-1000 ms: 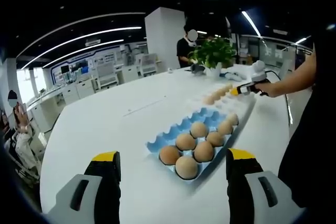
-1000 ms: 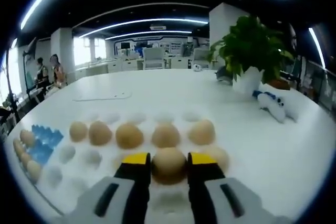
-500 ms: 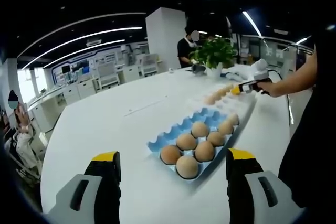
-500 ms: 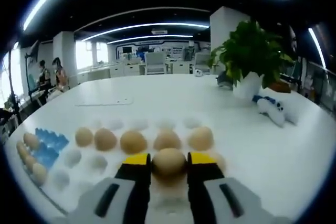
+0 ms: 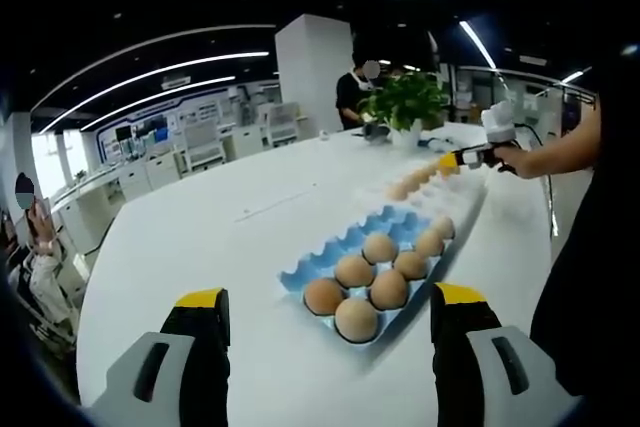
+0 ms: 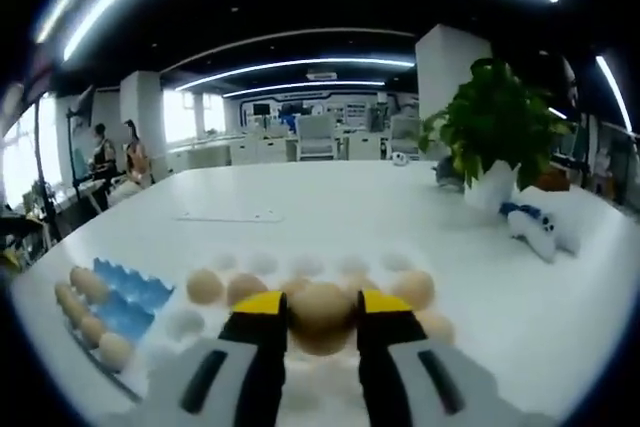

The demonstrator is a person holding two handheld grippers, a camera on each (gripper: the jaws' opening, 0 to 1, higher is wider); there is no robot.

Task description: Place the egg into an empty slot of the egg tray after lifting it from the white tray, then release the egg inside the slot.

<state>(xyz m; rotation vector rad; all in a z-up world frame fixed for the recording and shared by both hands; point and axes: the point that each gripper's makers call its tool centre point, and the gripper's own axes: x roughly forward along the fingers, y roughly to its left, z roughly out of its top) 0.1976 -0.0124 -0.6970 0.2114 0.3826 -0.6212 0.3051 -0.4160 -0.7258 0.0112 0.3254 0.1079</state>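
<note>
In the right gripper view, the right gripper (image 6: 321, 319) holds an egg (image 6: 321, 313) pinched between its two yellow-tipped jaws, raised above the white tray (image 6: 190, 322), where a row of loose eggs (image 6: 205, 286) lies just beyond the jaws. To the left of that tray sits the blue egg tray (image 6: 128, 299), a line of eggs along its near edge and bare blue slots behind. Further back on the white table (image 6: 330, 202), a potted plant (image 6: 500, 137) stands at right with a white object beside it. In the left gripper view, the left gripper (image 5: 327, 332) hangs with jaws spread wide and nothing between them, low over the table (image 5: 200, 237). Just past the jaws, the egg tray (image 5: 345, 242) carries seven eggs (image 5: 355, 319) at its near end, its far slots bare. Beyond it lies the white tray (image 5: 455, 209), and above that tray's far end the right gripper (image 5: 447, 162) appears in a person's hand (image 5: 520, 157). The plant (image 5: 405, 102) and a standing person are behind, with desks and ceiling lights beyond.
</note>
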